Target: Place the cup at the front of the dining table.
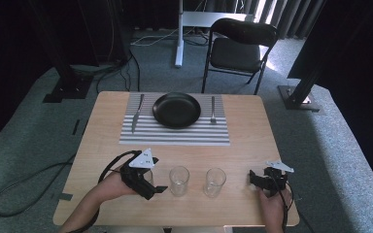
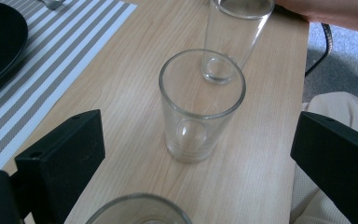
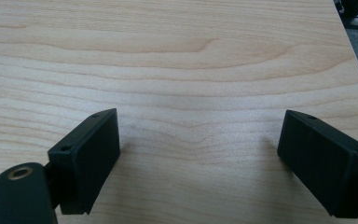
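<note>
Three clear empty glasses stand in a row near the table's front edge. My left gripper (image 1: pixel 154 179) is open, and its wide-apart jaws flank the nearest glass (image 2: pixel 137 210) without touching it; only that glass's rim shows in the left gripper view. The middle glass (image 1: pixel 179 180) (image 2: pixel 200 107) stands just beyond it, and the far glass (image 1: pixel 214 182) (image 2: pixel 237 37) behind that. My right gripper (image 1: pixel 258 180) (image 3: pixel 200 140) rests open over bare wood at the front right, with nothing between its jaws, to the right of the far glass.
A striped placemat (image 1: pixel 175 136) lies at the back of the table (image 1: pixel 252 145), with a black plate (image 1: pixel 177 109) between a knife (image 1: pixel 135 118) and a fork (image 1: pixel 212 110). A black chair (image 1: pixel 238 48) stands beyond. The table's right edge is close to my right gripper.
</note>
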### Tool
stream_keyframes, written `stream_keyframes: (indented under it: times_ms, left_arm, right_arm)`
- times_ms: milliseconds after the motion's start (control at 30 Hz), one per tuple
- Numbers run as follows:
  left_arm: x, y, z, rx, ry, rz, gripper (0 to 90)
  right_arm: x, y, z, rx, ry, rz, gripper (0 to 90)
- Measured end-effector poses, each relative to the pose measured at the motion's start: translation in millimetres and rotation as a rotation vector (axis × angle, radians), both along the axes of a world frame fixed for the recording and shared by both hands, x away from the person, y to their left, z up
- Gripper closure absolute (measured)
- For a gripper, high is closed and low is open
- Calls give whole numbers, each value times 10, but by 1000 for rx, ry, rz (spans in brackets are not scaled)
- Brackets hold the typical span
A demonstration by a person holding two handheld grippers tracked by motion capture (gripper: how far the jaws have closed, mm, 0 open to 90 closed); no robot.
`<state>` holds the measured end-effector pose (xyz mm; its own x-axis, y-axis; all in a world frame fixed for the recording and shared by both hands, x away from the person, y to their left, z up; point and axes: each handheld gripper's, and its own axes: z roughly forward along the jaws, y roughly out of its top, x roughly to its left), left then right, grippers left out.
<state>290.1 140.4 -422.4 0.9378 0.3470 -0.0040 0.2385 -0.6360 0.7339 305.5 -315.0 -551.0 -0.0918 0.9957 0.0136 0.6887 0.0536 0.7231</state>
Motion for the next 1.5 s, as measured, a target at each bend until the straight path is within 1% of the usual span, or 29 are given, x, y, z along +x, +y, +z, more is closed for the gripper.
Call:
stream_keyframes:
  times_ms: [267, 567, 633, 767, 800, 933, 1133, 1200, 1300, 1333, 1367, 1400, 1433, 1500]
  left_arm:
    - [20, -133, 1, 3, 6, -13, 32]
    - [49, -297, -3, 11, 14, -41, 33]
    - [54, -330, -6, 13, 8, -46, 33]
    - [65, -404, -19, 19, 17, -63, 33]
    - [65, -423, -18, 25, 11, -68, 33]
    - [74, -508, -12, 25, 15, -79, 33]
    - [102, -630, 5, 36, 14, -86, 33]
    - [110, -674, 7, 31, 17, -88, 33]
    - [126, -746, -8, 41, 23, -99, 33]
    - [126, -746, -8, 41, 23, -99, 33]
    - [133, -809, -30, 58, 28, -99, 33]
    - [139, -831, -35, 66, 30, -110, 33]
    - [140, -855, -41, 66, 26, -104, 33]
    - [149, -892, -45, 67, 32, -106, 51]
  right_arm:
    - [0, 0, 0, 0, 0, 0, 123]
    - [0, 0, 0, 0, 0, 0, 123]
    - [0, 0, 0, 0, 0, 0, 123]
    - [0, 0, 0, 0, 0, 0, 123]
    - [0, 0, 0, 0, 0, 0, 123]
    - [0, 0, 0, 0, 0, 0, 123]
    - [0, 0, 0, 0, 0, 0, 123]
    - [0, 0, 0, 0, 0, 0, 123]
    - [0, 0, 0, 0, 0, 0, 123]
    - [0, 0, 0, 0, 0, 0, 123]
    - [0, 0, 0, 0, 0, 0, 123]
    - [0, 0, 0, 0, 0, 0, 123]
    - [0, 0, 0, 0, 0, 0, 123]
    - [0, 0, 0, 0, 0, 0, 123]
